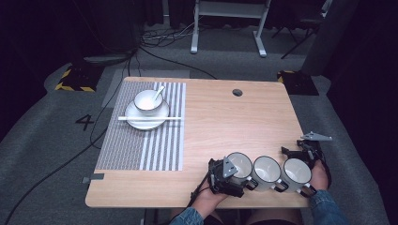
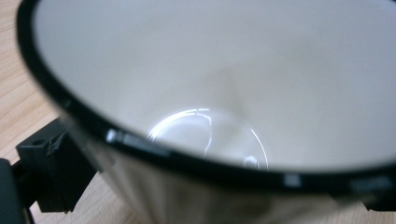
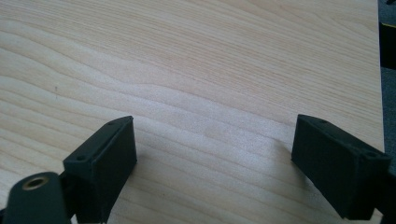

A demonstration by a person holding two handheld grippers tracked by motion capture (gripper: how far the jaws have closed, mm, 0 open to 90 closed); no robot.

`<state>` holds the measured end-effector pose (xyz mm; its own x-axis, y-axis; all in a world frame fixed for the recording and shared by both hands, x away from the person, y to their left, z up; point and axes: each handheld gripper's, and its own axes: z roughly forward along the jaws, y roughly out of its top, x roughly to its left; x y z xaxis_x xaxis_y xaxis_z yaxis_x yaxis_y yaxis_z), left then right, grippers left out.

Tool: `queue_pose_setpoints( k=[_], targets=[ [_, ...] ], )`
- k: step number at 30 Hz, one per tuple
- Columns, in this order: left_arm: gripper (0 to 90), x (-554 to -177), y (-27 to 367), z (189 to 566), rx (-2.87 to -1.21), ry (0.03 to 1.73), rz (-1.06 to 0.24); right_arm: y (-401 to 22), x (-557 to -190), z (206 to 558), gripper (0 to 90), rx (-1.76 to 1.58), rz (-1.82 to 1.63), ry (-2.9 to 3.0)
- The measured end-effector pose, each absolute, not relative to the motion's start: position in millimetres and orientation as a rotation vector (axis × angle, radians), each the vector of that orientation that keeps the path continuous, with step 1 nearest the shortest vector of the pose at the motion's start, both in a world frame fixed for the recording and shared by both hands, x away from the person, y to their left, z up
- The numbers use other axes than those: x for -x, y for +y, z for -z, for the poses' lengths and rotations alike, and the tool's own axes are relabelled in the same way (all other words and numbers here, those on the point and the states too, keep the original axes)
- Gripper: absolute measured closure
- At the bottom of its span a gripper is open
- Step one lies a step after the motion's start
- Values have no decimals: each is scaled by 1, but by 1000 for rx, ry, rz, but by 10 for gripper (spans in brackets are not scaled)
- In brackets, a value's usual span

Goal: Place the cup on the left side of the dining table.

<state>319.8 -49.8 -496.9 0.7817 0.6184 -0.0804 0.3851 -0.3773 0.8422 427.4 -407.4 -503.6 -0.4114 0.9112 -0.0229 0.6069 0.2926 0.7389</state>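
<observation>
A pale wood tabletop (image 1: 234, 122) with rounded corners stands on grey carpet (image 1: 42, 122), and a small round cable hole (image 1: 237, 92) sits near its far edge. The room behind falls away into darkness. Out there I can make out the white legs of another desk (image 1: 227, 23), black cables (image 1: 164, 40) snaking over the floor, and yellow-and-black striped blocks (image 1: 75, 79) on either side. A number four (image 1: 85, 122) is marked on the carpet to the left.

On the left part of the tabletop lies a grey striped placemat (image 1: 145, 140). At its far end is a white saucer (image 1: 147, 117) carrying a white bowl (image 1: 148, 101) with a spoon (image 1: 157, 93) leaning in it. A pair of white chopsticks (image 1: 150, 118) lies across the saucer's near rim.

Along the near edge three white mugs with dark rims stand upright in a row, touching or nearly so, handles turned towards the person. The left tongs (image 1: 224, 176) are at the left mug (image 1: 239, 165). In the left gripper view that mug's empty white inside looms right up against the camera, with one black jaw beside its wall; whether the tongs are clenched on it I cannot tell. The middle mug (image 1: 266, 169) stands free.

The right tongs (image 1: 305, 151) sit just beyond the right mug (image 1: 296, 171), by the tabletop's right edge. In the right gripper view their jaws stand wide apart over bare wood, released.
</observation>
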Motion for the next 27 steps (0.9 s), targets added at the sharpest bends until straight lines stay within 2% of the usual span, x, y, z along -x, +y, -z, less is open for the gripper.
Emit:
queue_pose_setpoints(
  k=[27],
  targets=[
    [25,-324,-59,497,-2018,706,-363,-407,-428,504,138,-1353,-920,2124]
  ],
)
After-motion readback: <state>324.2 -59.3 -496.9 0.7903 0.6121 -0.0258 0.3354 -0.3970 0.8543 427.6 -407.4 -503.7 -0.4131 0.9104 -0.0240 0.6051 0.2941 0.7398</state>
